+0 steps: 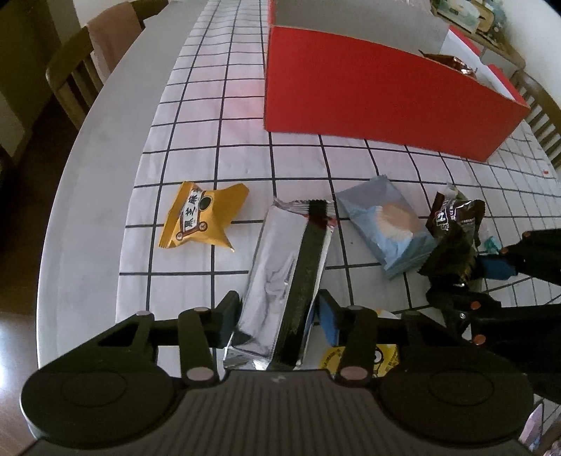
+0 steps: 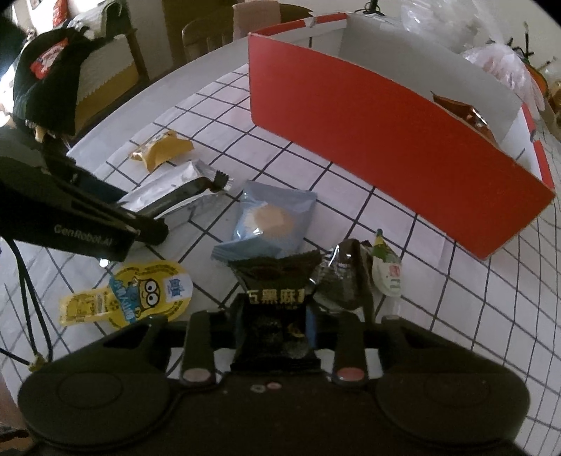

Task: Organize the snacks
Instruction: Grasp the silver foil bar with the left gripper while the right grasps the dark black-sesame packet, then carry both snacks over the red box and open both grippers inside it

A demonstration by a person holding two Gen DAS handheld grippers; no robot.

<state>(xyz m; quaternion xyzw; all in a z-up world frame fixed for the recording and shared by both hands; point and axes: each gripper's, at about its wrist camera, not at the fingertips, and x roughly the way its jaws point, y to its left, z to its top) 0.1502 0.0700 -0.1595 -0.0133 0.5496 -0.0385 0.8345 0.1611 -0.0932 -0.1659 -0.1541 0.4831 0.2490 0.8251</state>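
My left gripper (image 1: 277, 315) is shut on a long silver snack packet (image 1: 280, 277) with a black stripe; it also shows in the right wrist view (image 2: 175, 191). My right gripper (image 2: 275, 326) is shut on a black sesame snack packet (image 2: 277, 305), seen in the left wrist view (image 1: 452, 256) at the right. On the checked cloth lie a yellow packet (image 1: 201, 219), a pale blue cake packet (image 1: 389, 228), a dark foil packet (image 2: 342, 280), a small green-white packet (image 2: 385, 273) and a yellow cartoon pouch (image 2: 136, 296). The red box (image 1: 378, 105) stands behind them.
A brown wrapper (image 2: 466, 115) lies inside the red box. Wooden chairs (image 1: 73, 77) stand at the round table's left edge. The checked cloth (image 1: 196, 115) covers the table's middle. A cluttered shelf (image 1: 473, 21) lies beyond the box.
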